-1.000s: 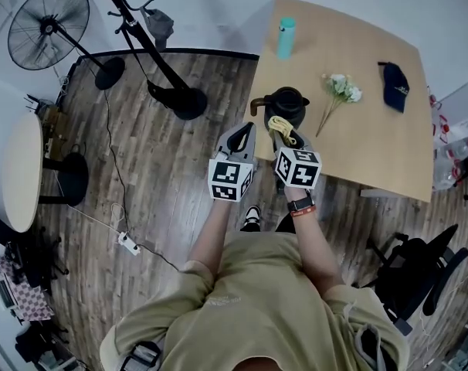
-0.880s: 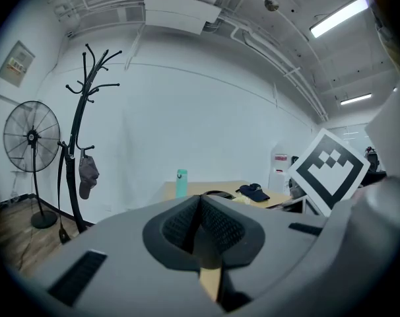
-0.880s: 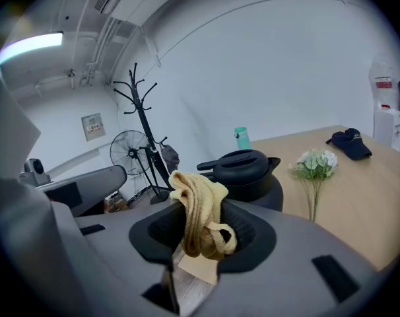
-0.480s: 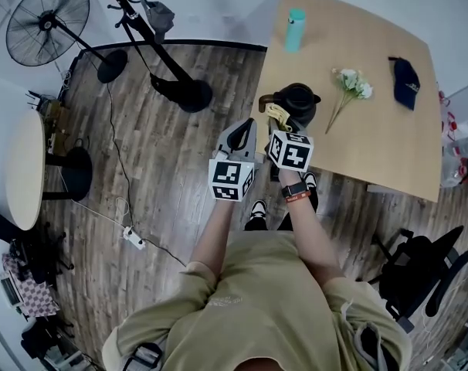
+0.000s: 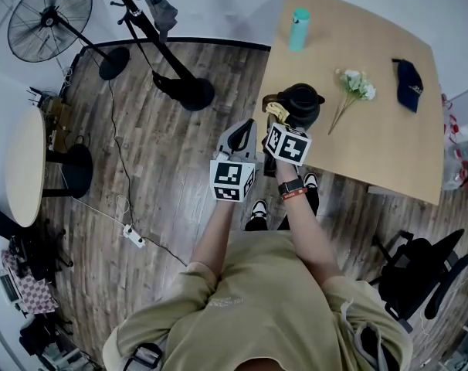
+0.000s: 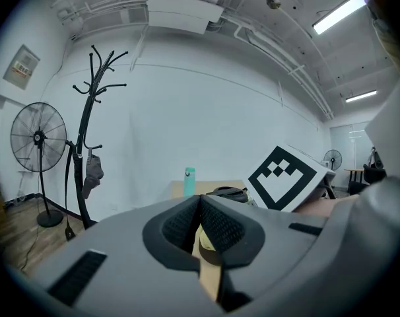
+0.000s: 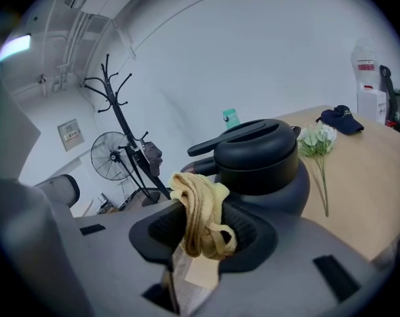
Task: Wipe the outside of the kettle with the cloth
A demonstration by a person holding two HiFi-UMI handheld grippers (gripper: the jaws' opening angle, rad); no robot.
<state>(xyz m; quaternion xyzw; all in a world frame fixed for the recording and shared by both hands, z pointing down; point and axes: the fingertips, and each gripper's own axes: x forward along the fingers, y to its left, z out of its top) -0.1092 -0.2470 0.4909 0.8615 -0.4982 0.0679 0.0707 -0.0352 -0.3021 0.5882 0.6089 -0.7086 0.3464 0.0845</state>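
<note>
A black kettle (image 5: 301, 103) (image 7: 263, 164) stands near the front left edge of the wooden table (image 5: 373, 137). My right gripper (image 5: 277, 119) (image 7: 199, 226) is shut on a yellow cloth (image 5: 276, 112) (image 7: 201, 211), with the cloth right at the kettle's near left side by its handle. My left gripper (image 5: 239, 136) (image 6: 199, 224) hangs over the floor, left of the table edge, with its jaws shut and nothing between them. In the left gripper view the kettle (image 6: 228, 192) peeks out beyond the jaws, partly hidden by the right gripper's marker cube.
On the table are a teal bottle (image 5: 299, 28), a bunch of white flowers (image 5: 350, 88) and a dark cap (image 5: 408, 85). A coat stand (image 5: 161, 45) and a floor fan (image 5: 49, 14) stand at the left on the wooden floor. An office chair (image 5: 419, 273) is at the right.
My right gripper has carried the cloth up and left along the kettle's near side toward its handle. The left gripper has hardly moved.
</note>
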